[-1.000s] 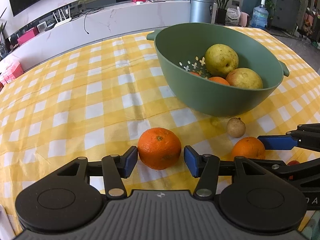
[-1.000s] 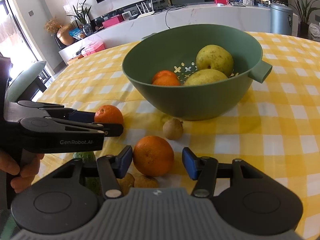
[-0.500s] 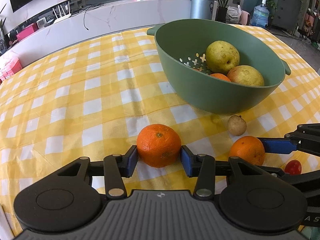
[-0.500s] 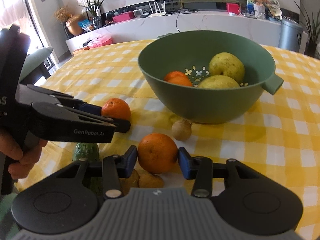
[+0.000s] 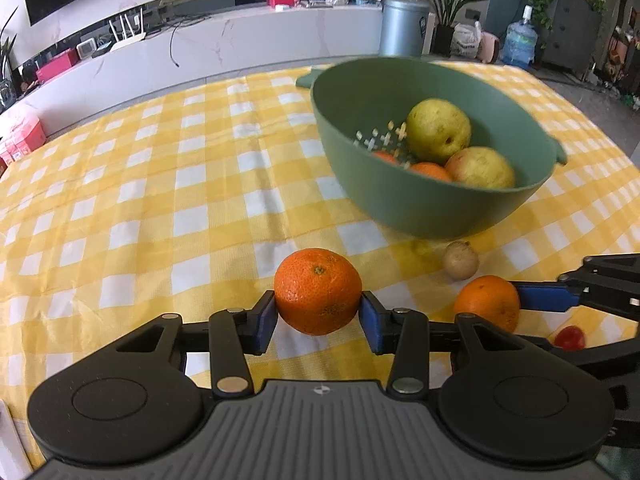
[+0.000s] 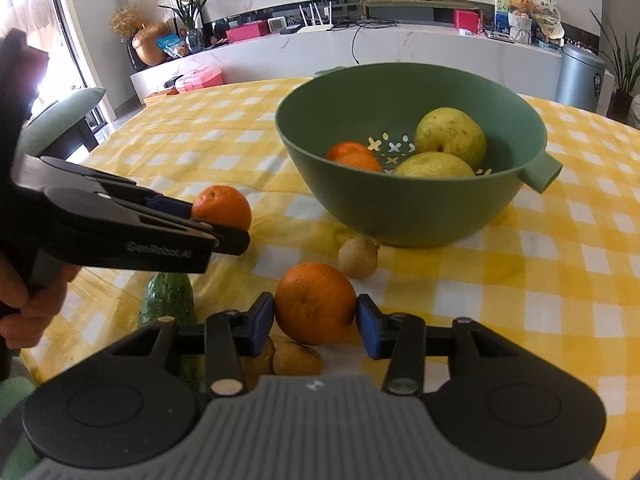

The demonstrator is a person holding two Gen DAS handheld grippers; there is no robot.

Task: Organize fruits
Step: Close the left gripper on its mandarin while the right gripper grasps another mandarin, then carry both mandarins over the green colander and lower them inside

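Both grippers are clamped on fruit! Left gripper [image 5: 318, 316] has its fingers [image 5: 265, 322] squeezing an orange [image 5: 318, 296] in front of the green bowl [image 5: 400, 208]; right gripper [image 6: 315, 320] pinches a second orange [image 6: 315, 306], also short of the bowl. Pick-up looks done; next comes a lift over the near rim (two pears, oranges already inside). A small brown fruit [image 6: 357, 258] sits just before the bowl; the bench [image 5: 160, 200] beyond lies open.

The desk [image 5: 132, 208] is wide and bare on the left. The big green bowl [image 5: 424, 216] blocks the way ahead, and a small brown fruit [image 5: 461, 260] sits just before it.
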